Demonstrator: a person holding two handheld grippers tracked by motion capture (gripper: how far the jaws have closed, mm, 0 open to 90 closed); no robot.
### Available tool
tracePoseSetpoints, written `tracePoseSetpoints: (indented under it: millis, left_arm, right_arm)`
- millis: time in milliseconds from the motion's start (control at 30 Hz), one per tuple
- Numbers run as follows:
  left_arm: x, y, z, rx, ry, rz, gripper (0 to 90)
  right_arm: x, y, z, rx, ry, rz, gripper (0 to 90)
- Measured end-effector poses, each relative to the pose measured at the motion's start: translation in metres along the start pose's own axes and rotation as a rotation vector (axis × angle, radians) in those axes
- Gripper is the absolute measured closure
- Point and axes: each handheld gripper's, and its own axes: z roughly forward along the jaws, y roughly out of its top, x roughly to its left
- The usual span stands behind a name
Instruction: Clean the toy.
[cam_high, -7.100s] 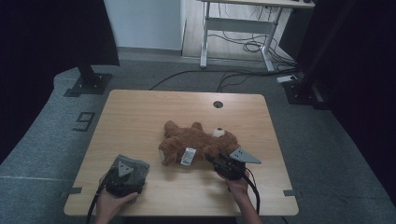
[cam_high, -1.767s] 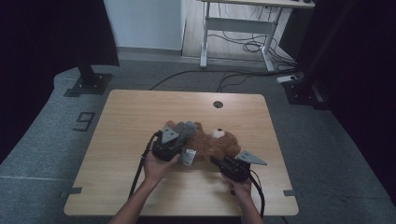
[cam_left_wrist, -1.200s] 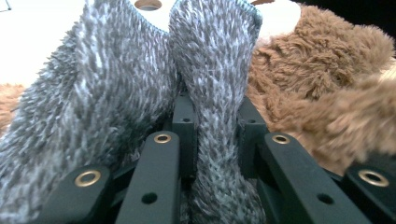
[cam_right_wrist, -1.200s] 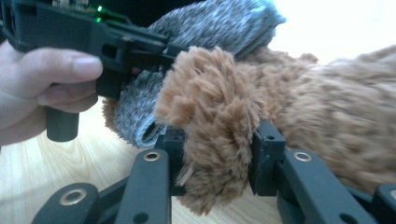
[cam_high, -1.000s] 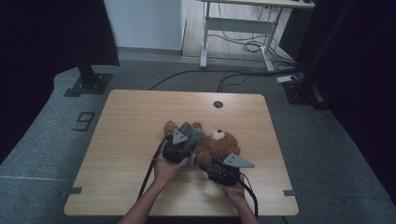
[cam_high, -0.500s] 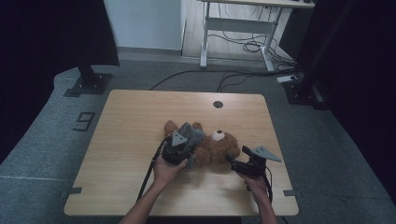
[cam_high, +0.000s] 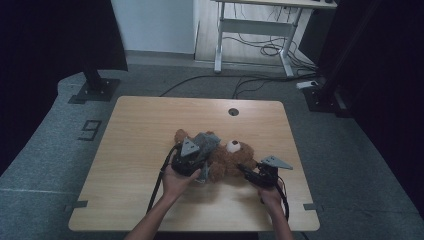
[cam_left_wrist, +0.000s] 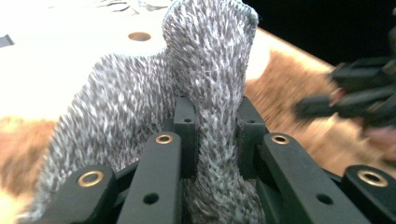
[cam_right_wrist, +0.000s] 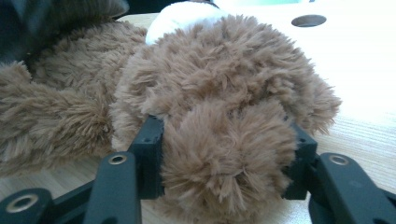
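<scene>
teddy bear (cam_high: 230, 159) lies centre-low of frame on table (cam_high: 145, 125) | left gripper (cam_left_wrist: 212, 126) clamped on grey knit garment (cam_left_wrist: 196, 79), part lifted off bear | right gripper (cam_right_wrist: 224, 158) has just been closing, pinches bear ear | garment removal prob. half done

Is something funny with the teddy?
Yes. The teddy lies flat on the table, and its grey knit top is bunched up, pinched in the left hand-held gripper instead of sitting smoothly.

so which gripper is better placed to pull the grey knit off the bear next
Left. The left gripper is shut on the grey knit; the right gripper pins the teddy bear.
</scene>
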Motion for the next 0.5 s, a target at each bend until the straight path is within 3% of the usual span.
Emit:
tracePoseSetpoints:
  millis: [133,167,200,267,300,333,400,500]
  left_arm:
    - [-0.023,0.023,0.009,0.005,-0.051,0.037,75.2]
    - [-0.041,0.029,0.02,0.031,-0.082,0.067,74.9]
    - [-0.041,0.029,0.02,0.031,-0.082,0.067,74.8]
    - [-0.059,0.026,0.033,0.056,-0.131,0.078,74.7]
    - [-0.073,0.016,0.048,0.101,-0.144,0.099,74.7]
    - [-0.073,0.016,0.048,0.101,-0.144,0.099,74.7]
    - [-0.078,0.003,0.062,0.152,-0.135,0.106,74.7]
    - [-0.07,-0.015,0.073,0.148,-0.133,0.034,74.8]
  right_arm:
    - [0.001,0.0,0.0,-0.002,-0.008,0.001,49.1]
    - [0.001,0.0,0.0,-0.003,-0.007,0.004,49.5]
    - [0.001,0.0,0.0,-0.003,-0.007,0.004,49.5]
    - [0.0,0.0,0.0,-0.005,-0.006,0.01,49.7]
    - [-0.001,0.0,0.0,-0.006,-0.003,0.019,50.1]
    - [-0.001,0.0,0.0,-0.005,0.0,0.023,50.4]
    - [-0.001,0.0,0.0,-0.005,0.002,0.025,50.8]
    - [-0.003,-0.001,-0.001,0.001,0.012,0.031,52.7]
